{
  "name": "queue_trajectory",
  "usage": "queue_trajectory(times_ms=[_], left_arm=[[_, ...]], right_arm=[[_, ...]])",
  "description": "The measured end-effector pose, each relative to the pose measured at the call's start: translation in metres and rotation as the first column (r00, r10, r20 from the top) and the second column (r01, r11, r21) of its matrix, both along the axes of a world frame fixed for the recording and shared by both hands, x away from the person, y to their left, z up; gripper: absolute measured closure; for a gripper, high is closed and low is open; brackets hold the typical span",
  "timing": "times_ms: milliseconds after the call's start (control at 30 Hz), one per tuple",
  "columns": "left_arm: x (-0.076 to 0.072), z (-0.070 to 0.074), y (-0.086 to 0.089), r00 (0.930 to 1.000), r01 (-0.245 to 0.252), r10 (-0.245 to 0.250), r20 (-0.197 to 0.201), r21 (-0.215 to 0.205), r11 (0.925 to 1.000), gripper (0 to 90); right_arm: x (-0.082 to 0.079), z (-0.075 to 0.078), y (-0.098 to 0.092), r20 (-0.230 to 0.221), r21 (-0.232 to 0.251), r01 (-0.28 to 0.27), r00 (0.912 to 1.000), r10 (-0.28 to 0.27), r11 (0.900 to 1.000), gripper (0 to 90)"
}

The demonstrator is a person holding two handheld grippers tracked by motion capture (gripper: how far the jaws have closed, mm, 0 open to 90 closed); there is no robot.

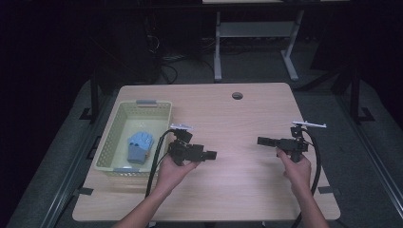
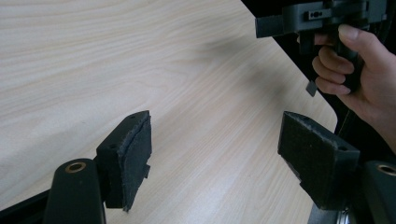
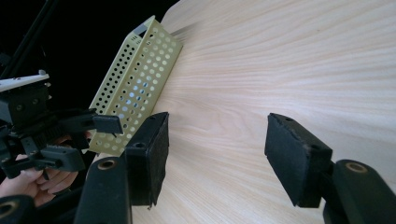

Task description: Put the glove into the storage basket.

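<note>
high view showed the left gripper (image 1: pixel 210 155) at frame centre-left and the right gripper (image 1: pixel 261 140) at centre-right, jaws pointing toward each other over the bare wooden table (image 1: pixel 237 185). both stood wide apart, nothing between them. at left, the yellow-green basket (image 1: pixel 108 147) held a blue cloth (image 1: pixel 139 147), just beside the left gripper.
</note>
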State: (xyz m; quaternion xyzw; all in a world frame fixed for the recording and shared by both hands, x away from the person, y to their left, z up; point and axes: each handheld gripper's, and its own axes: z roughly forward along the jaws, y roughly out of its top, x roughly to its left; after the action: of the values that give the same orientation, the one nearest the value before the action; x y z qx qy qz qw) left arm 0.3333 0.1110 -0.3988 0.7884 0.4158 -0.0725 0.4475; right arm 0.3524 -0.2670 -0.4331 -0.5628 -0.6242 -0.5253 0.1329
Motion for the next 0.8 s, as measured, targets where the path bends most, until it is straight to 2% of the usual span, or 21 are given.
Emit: queue_trajectory(times_ms=[200,567,800], left_arm=[[-0.008,-0.007,-0.005,0.9998,0.017,-0.017,0.007,0.0,0.9999,23.1],[-0.021,-0.019,-0.009,0.9993,0.036,-0.036,0.012,-0.045,0.9983,20.3],[-0.03,-0.023,-0.01,0.9978,0.055,-0.054,0.039,-0.032,0.998,20.3]], right_arm=[[-0.004,-0.005,-0.006,-0.012,0.004,0.007,0.9999,-0.007,1.0,38.2],[-0.015,-0.018,-0.017,-0.026,0.008,0.016,0.9995,-0.016,1.0,36.9],[-0.025,-0.021,-0.02,-0.021,0.006,0.004,0.9998,-0.004,1.0,36.6]])
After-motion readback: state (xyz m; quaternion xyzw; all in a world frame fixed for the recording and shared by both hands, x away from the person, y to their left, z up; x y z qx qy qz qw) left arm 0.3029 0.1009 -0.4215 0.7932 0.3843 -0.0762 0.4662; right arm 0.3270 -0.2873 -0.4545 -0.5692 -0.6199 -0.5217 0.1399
